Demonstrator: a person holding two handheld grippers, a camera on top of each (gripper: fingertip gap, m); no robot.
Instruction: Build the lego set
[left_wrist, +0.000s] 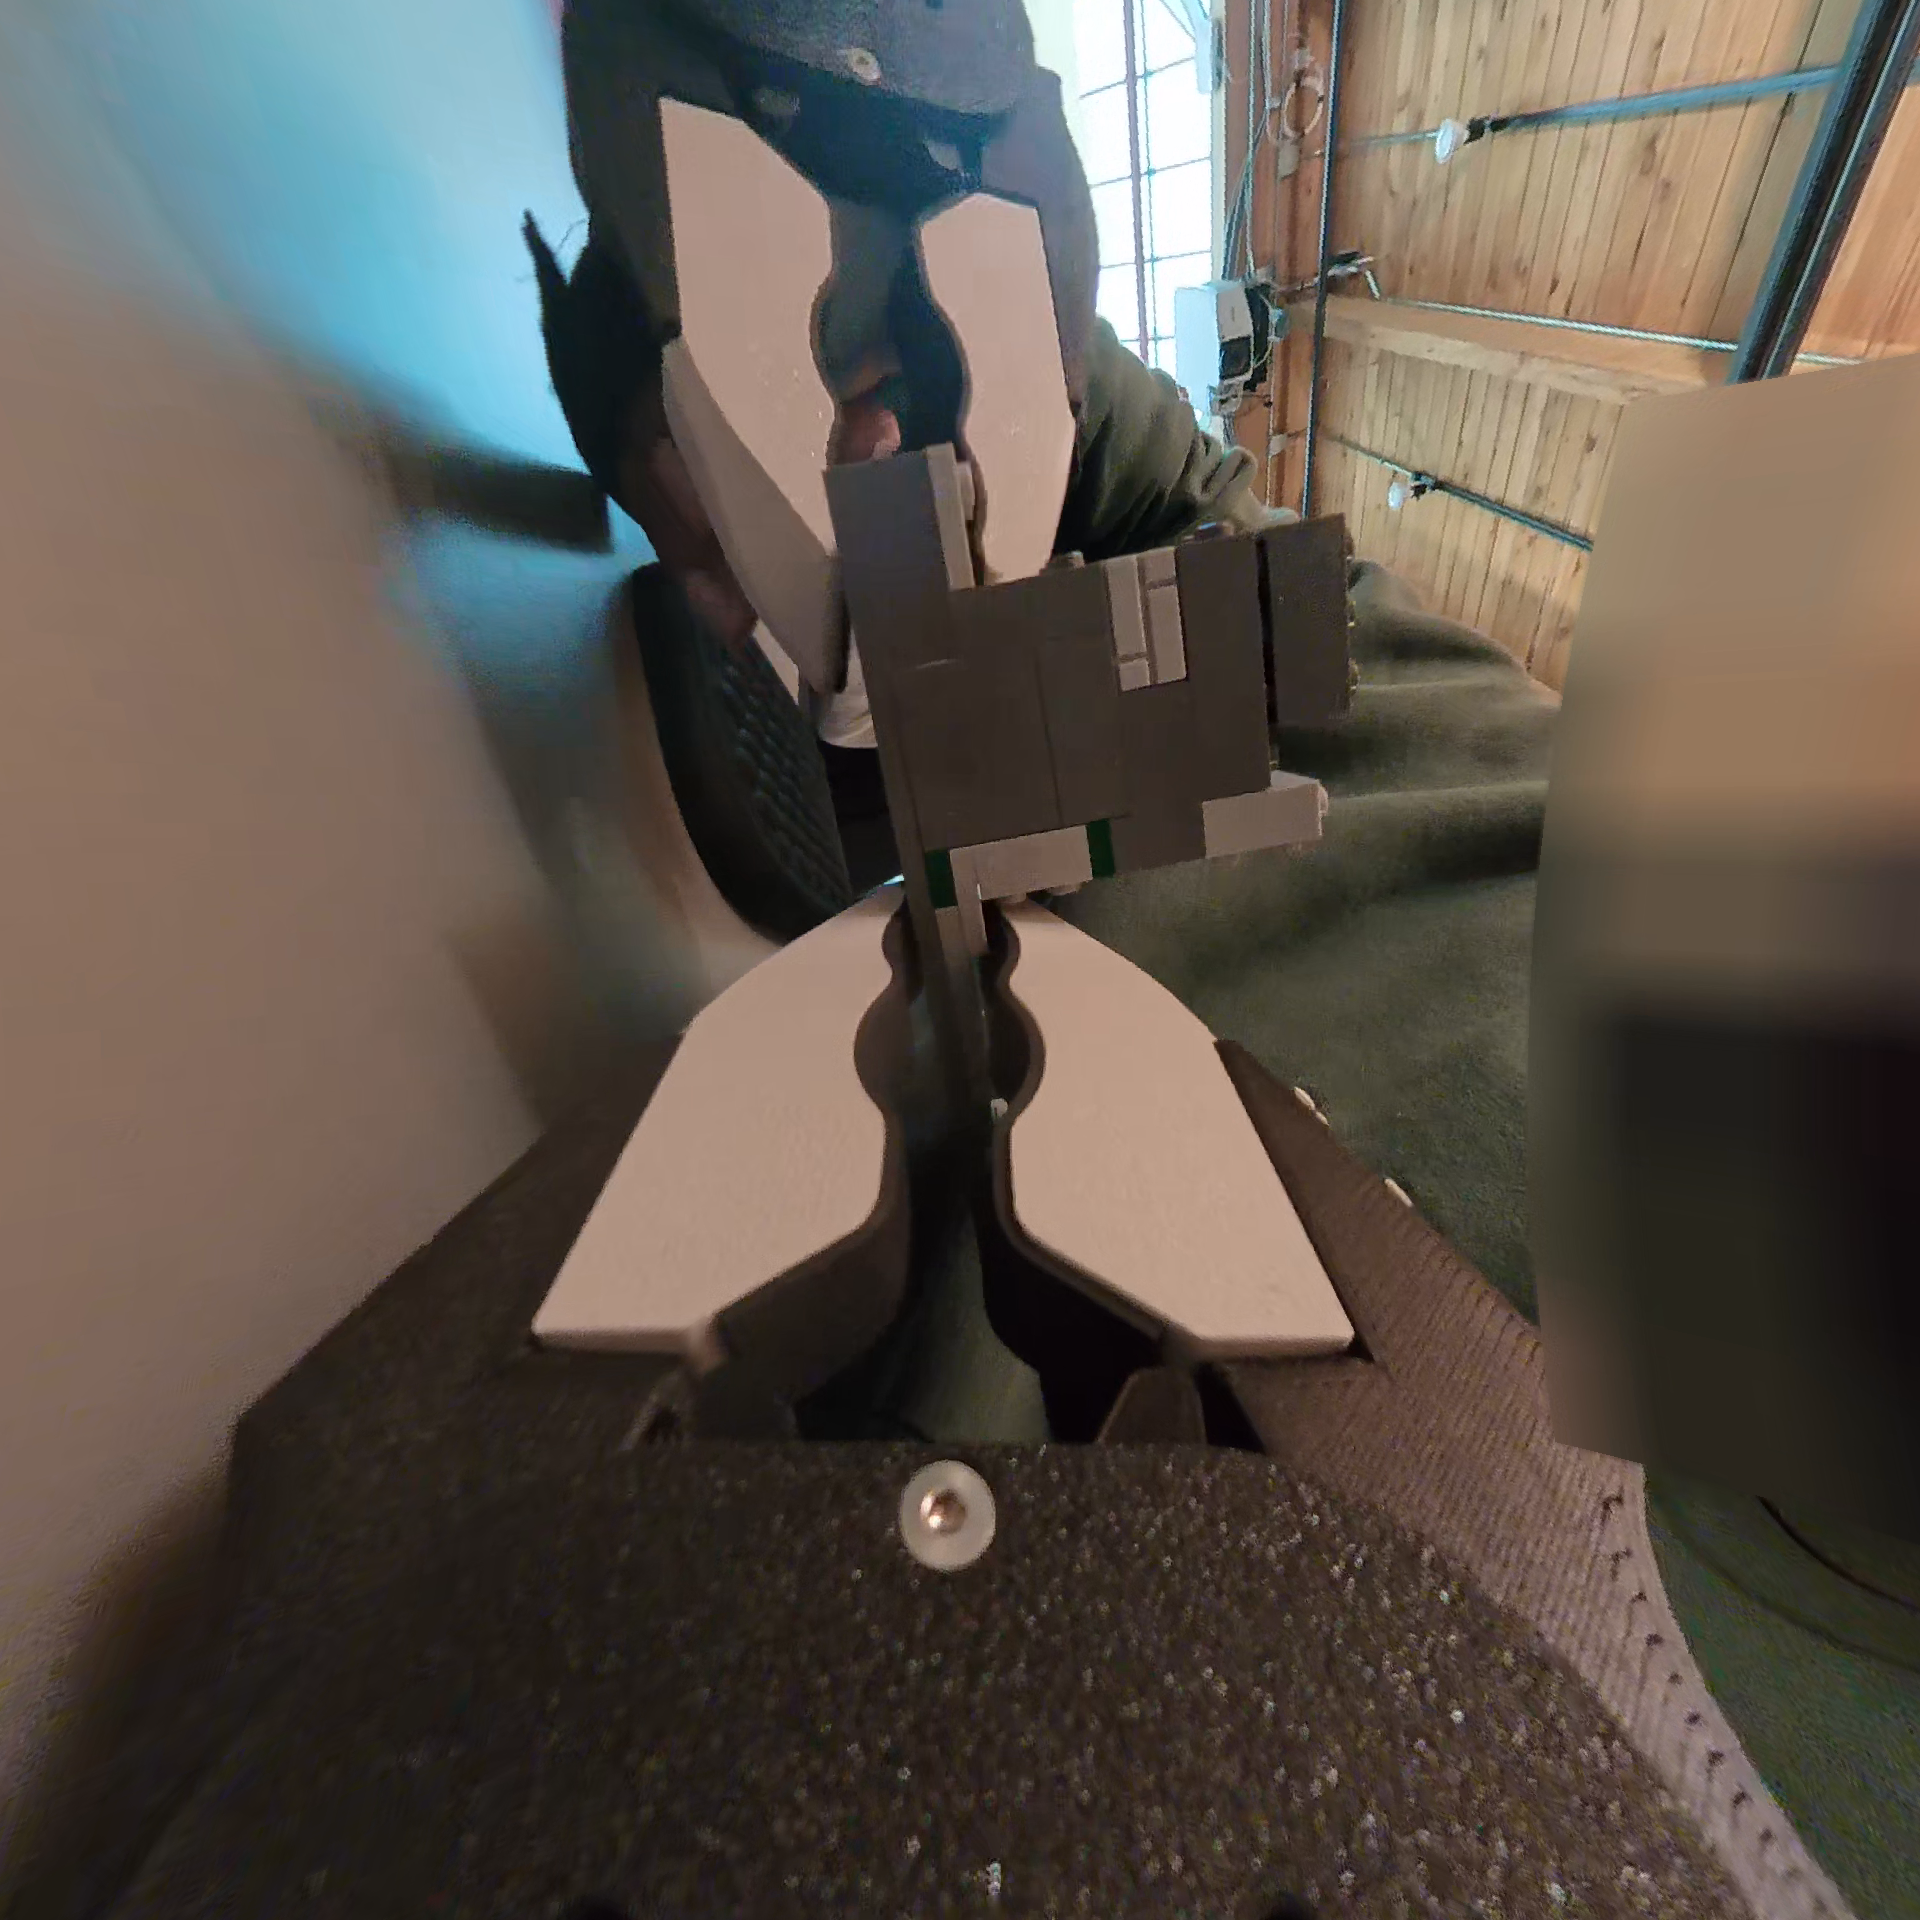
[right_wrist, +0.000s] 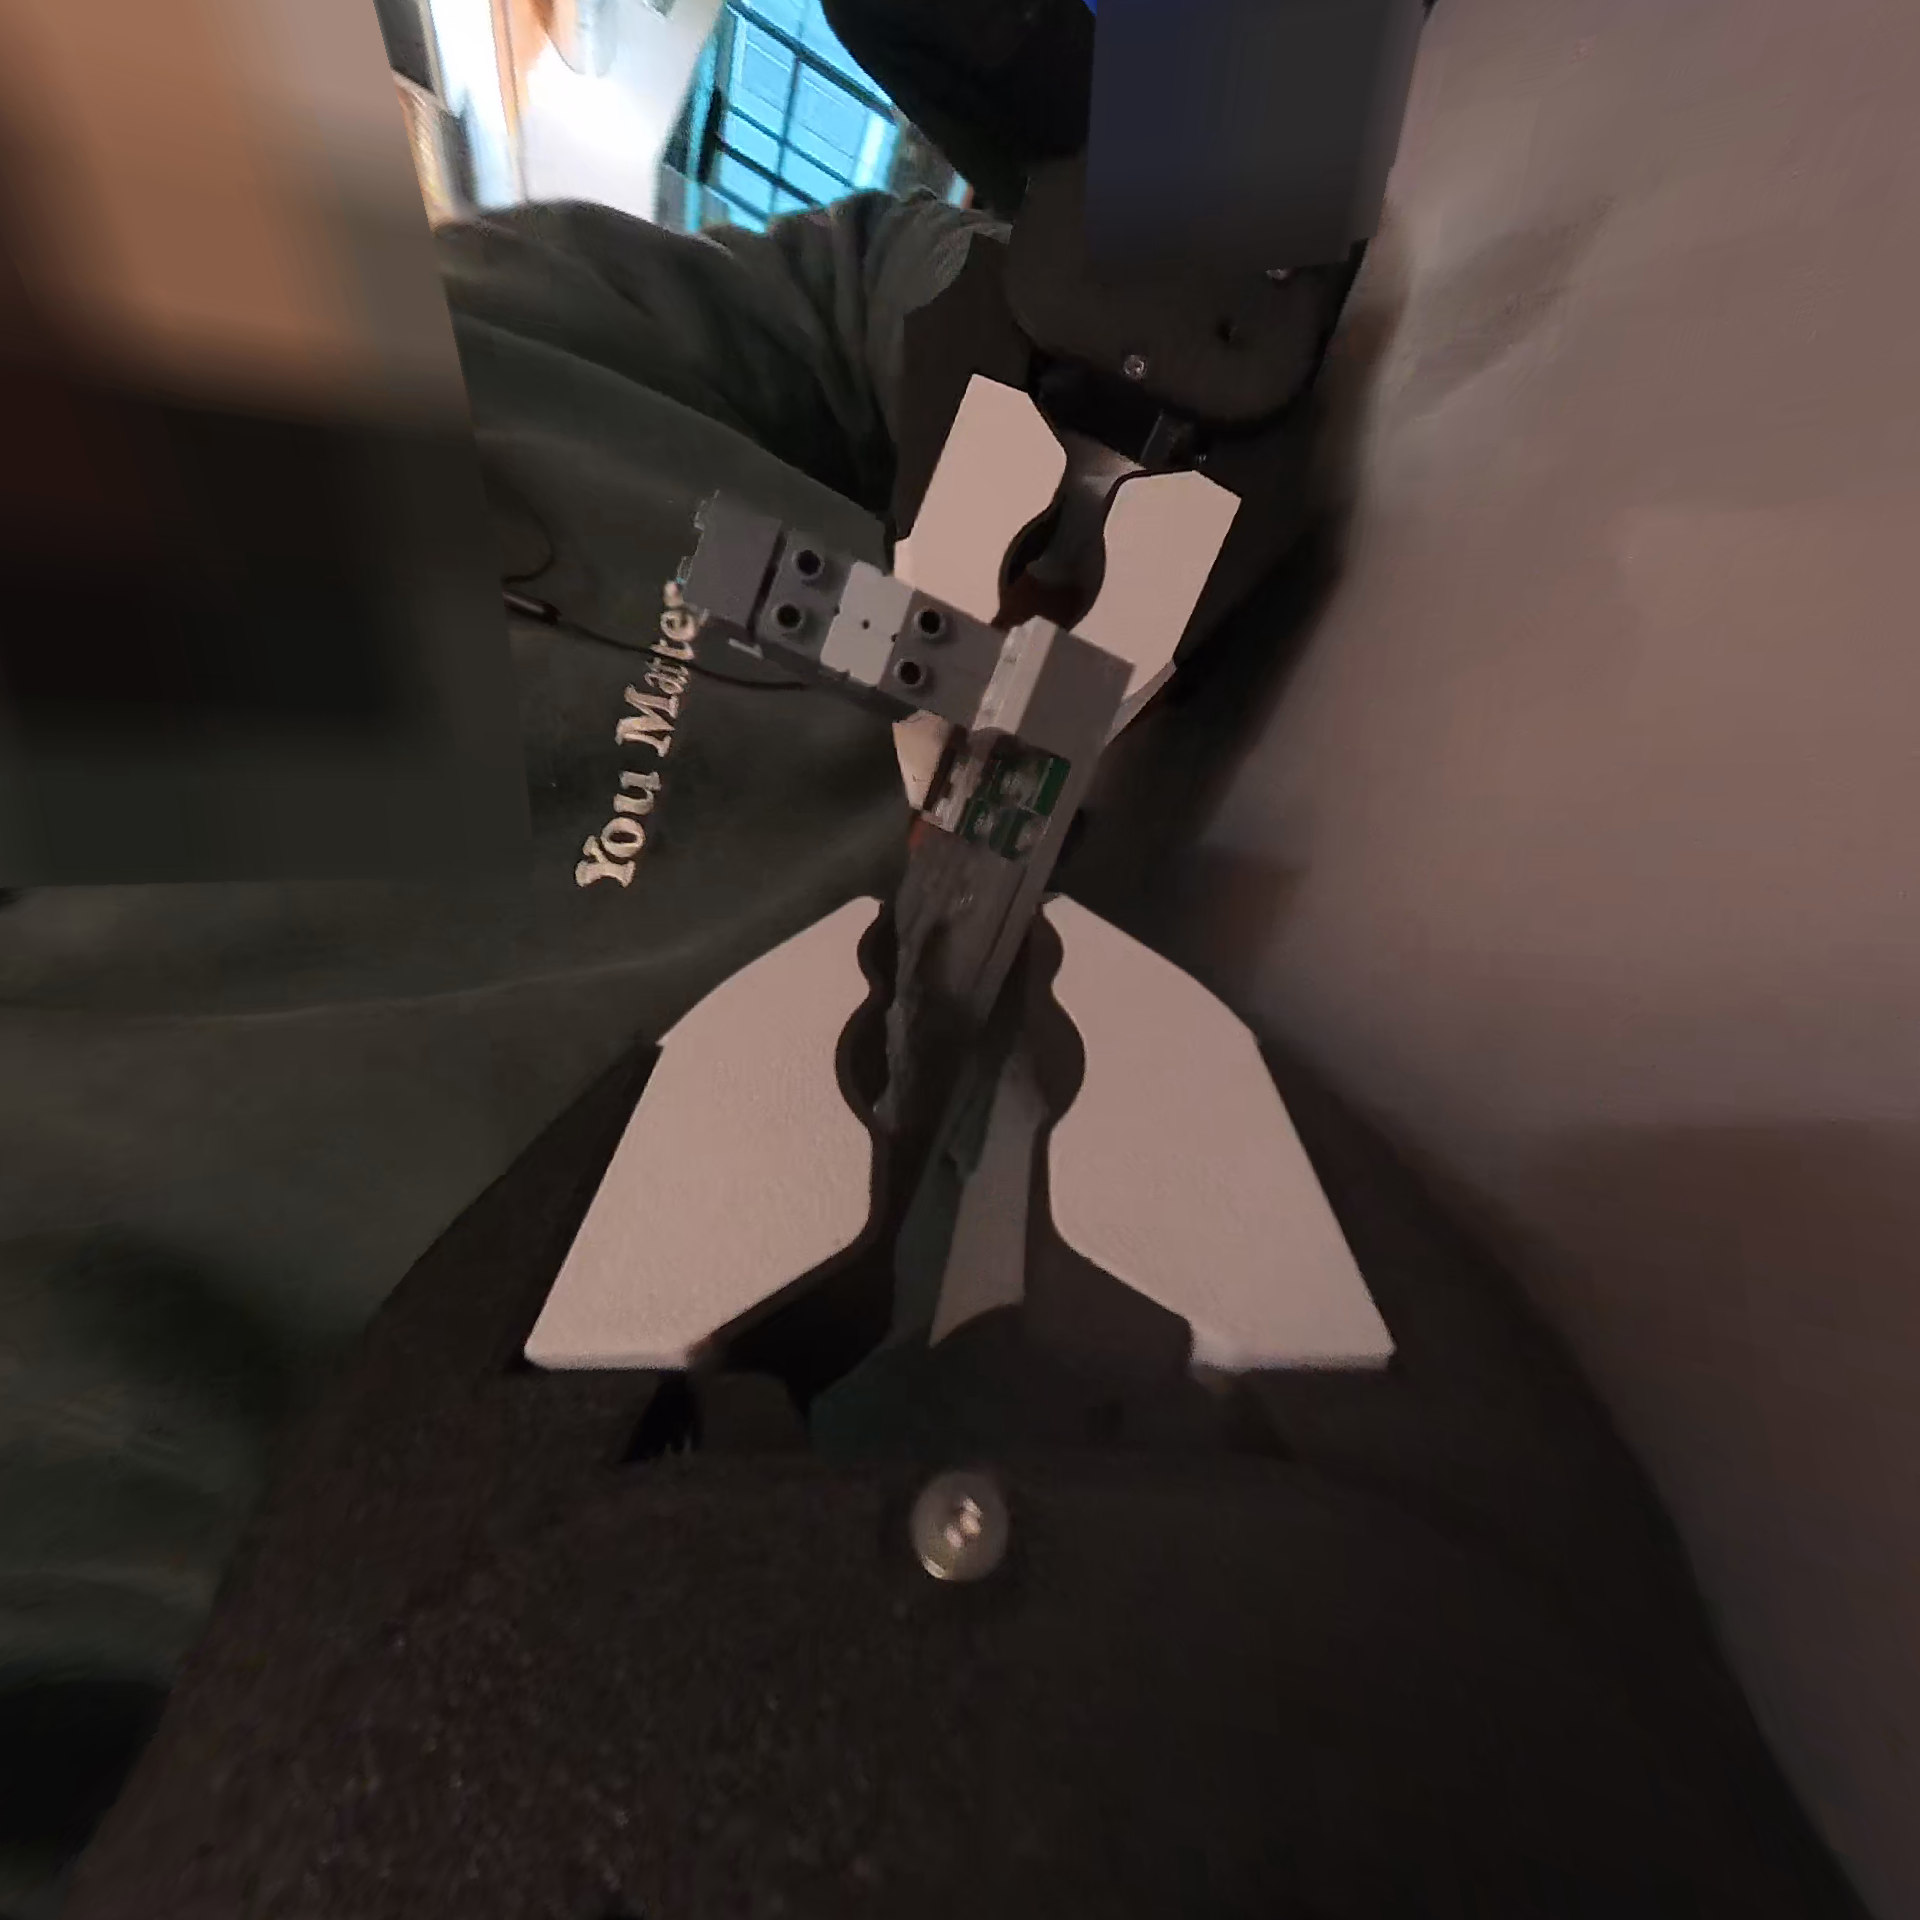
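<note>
A lego model of dark grey bricks, with light grey pieces and thin green strips, is held in the air between both grippers. My left gripper is shut on a thin grey plate at the model's lower edge. My right gripper comes from above in the left wrist view and is shut on the model's upper left part. In the right wrist view, my right gripper grips the model by a narrow grey section. A studded light grey arm sticks out to the left. The left gripper holds the far end.
A person's dark green sweatshirt fills the space right behind the model and also shows in the left wrist view. A wooden plank wall is at the back right. A black textured round object is left of the model. There is about 4 cm between the tips of the two grippers.
</note>
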